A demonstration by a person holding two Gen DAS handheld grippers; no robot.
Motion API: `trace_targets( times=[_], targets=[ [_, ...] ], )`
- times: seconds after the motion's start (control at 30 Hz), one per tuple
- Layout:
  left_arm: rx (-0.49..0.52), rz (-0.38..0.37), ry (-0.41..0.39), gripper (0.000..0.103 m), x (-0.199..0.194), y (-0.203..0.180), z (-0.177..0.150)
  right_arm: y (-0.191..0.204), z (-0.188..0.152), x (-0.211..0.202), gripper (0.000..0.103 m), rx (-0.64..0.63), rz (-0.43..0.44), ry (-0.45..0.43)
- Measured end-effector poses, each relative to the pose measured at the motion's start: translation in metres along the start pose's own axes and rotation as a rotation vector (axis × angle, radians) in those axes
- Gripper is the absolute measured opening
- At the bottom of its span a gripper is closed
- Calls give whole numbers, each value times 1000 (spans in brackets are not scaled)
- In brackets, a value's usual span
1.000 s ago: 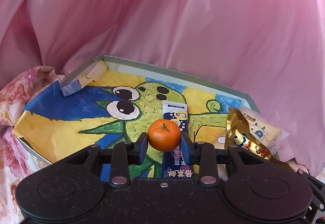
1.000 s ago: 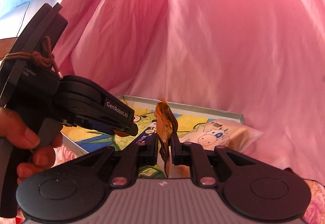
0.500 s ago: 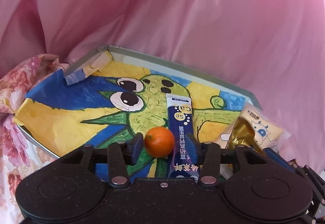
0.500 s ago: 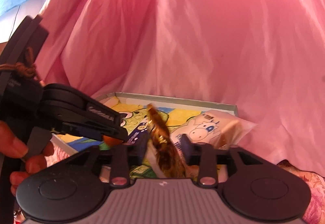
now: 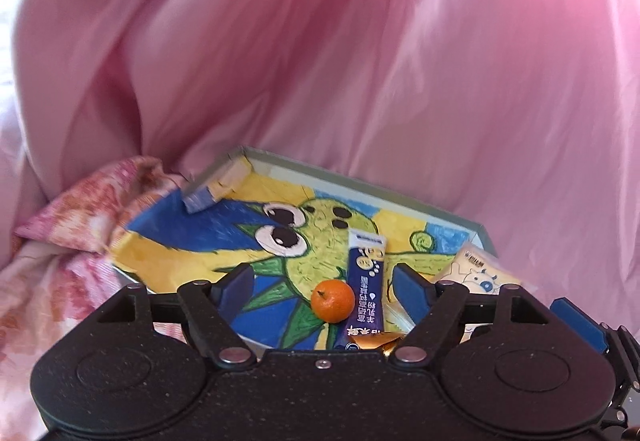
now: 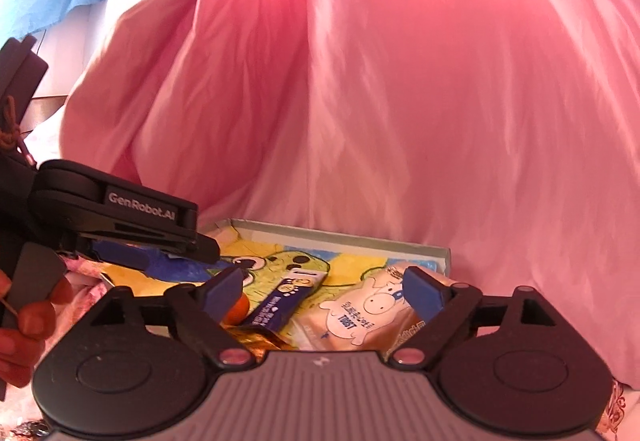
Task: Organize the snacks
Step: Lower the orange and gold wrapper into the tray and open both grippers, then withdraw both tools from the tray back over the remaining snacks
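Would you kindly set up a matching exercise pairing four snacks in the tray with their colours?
Things:
1. mandarin
2. stick sachet
3. toast pack
4. crinkly wrapper

Colours:
A. gold
B. pale beige with a cartoon cow
C. orange
D. dark blue

Pairs: 1-C, 2-D, 3-B, 4-A

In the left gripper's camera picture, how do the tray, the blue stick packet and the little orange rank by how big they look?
Largest to smallest as they look in the left wrist view:
1. tray
2. blue stick packet
3. orange

The orange lies nearer the camera, yet looks smallest.
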State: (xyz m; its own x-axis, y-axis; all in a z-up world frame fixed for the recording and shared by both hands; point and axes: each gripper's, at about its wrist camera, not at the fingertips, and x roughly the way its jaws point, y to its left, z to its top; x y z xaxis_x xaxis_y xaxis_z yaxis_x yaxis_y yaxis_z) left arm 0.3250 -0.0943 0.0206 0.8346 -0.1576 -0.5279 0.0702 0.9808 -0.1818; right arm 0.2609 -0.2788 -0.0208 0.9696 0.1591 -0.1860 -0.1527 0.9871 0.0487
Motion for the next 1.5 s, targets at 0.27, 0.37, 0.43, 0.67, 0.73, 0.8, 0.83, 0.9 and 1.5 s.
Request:
trace_targets(
  times=[0.27, 0.37, 0.43, 0.67, 0.73, 0.8, 0.83, 0.9, 1.5],
  targets=[
    [32, 19, -149, 87, -68, 2, -7, 10, 18, -40, 103, 36, -3, -85],
    [48, 24, -189, 94, -94, 4, -14, 17, 23, -59, 103, 36, -3, -120],
    [42, 29, -221, 98, -110, 6, -20, 22, 23, -73, 103, 34, -9, -134],
    [31, 20, -239, 100, -153, 21, -50, 32, 5, -125, 103, 15, -41, -139],
    [40, 25, -234, 101, -162, 24, -62, 37, 1, -136, 103, -3, -46, -125],
    [50, 29, -225, 101, -170, 28, -74, 41, -4, -148, 103, -15, -53, -115],
    [56, 32, -219, 101, -174, 30, -81, 43, -7, -154, 103, -18, -57, -110],
    [66, 39, -206, 101, -182, 34, -95, 46, -13, -164, 103, -21, -63, -93],
    [117, 11, 101, 100, -190, 61, -170, 71, -72, -208, 103, -27, -67, 194]
  ],
)
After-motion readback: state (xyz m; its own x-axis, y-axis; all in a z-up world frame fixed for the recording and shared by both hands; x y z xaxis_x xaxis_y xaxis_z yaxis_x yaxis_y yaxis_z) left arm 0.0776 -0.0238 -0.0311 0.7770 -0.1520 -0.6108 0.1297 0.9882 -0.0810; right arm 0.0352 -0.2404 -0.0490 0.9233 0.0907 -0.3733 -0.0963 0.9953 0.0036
